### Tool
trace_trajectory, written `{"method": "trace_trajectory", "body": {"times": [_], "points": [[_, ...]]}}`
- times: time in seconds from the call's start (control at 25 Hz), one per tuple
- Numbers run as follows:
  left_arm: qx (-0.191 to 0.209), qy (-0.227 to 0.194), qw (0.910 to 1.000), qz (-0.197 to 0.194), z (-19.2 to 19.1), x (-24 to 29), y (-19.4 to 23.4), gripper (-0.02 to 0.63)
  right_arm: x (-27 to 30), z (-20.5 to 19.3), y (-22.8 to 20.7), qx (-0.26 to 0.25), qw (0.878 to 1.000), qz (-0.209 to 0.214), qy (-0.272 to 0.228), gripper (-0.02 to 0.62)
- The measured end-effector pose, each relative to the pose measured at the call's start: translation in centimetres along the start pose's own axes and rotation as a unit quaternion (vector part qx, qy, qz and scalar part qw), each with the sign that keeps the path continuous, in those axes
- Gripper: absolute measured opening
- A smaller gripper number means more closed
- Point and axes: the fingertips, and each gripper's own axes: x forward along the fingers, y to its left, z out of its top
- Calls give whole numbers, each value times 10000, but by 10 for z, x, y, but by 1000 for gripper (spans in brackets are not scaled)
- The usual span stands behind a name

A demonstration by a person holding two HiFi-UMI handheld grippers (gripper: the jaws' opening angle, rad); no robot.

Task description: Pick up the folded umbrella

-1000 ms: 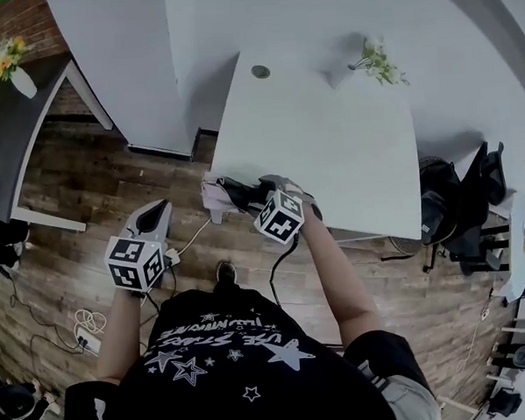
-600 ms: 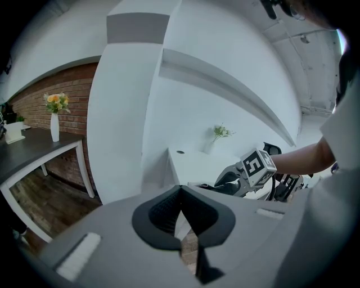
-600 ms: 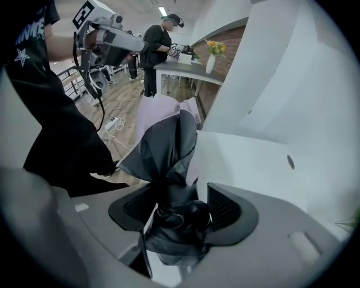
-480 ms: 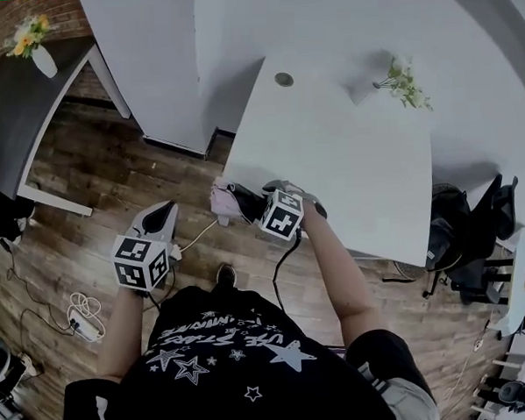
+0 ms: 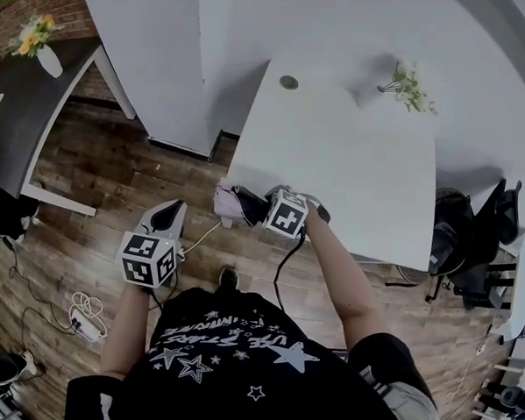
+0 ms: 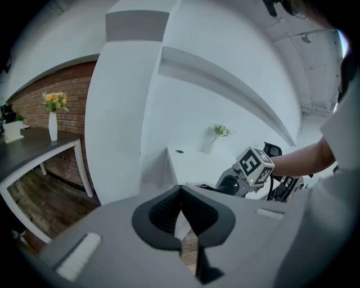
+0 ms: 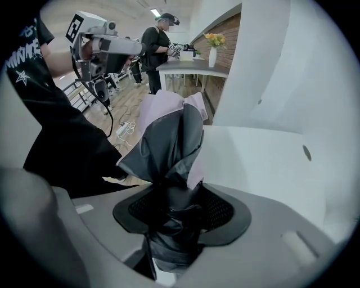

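On one table (image 5: 347, 156), one folded umbrella (image 5: 229, 200)

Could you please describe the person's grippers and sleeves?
The left gripper and right gripper are light grey shells with black textured fingers, each carrying a white cube of black square markers. A black cable hangs from the right one. The T-shirt is black, short-sleeved, with white stars.

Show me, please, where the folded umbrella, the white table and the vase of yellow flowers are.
folded umbrella (image 7: 169, 143), right gripper view, grey canopy fabric.
white table (image 5: 347, 156), head view, bare top.
vase (image 6: 53, 126), left gripper view, white body.
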Motion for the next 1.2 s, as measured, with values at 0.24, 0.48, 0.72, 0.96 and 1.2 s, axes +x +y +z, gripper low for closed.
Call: {"method": "trace_trajectory", "body": {"times": [0.24, 0.48, 0.72, 0.96, 1.2], "points": [[137, -17, 9999, -96, 1, -6, -1, 0, -3, 1, 0, 43, 9993, -372, -16, 228], [221, -190, 9993, -247, 8, -18, 1, 0, -21, 3, 4, 829, 9937, -585, -470, 227], [376, -280, 9974, -542, 16, -31, -2, 0, -73, 20, 0, 2046, 9601, -1112, -1546, 227], [553, -458, 9934, -892, 33, -45, -4, 0, -116, 37, 12, 3078, 9064, -1609, -2404, 229], [691, -571, 9881, -1250, 39, -67, -13, 0, -149, 48, 43, 3799, 8544, -1773, -3069, 230]]}}
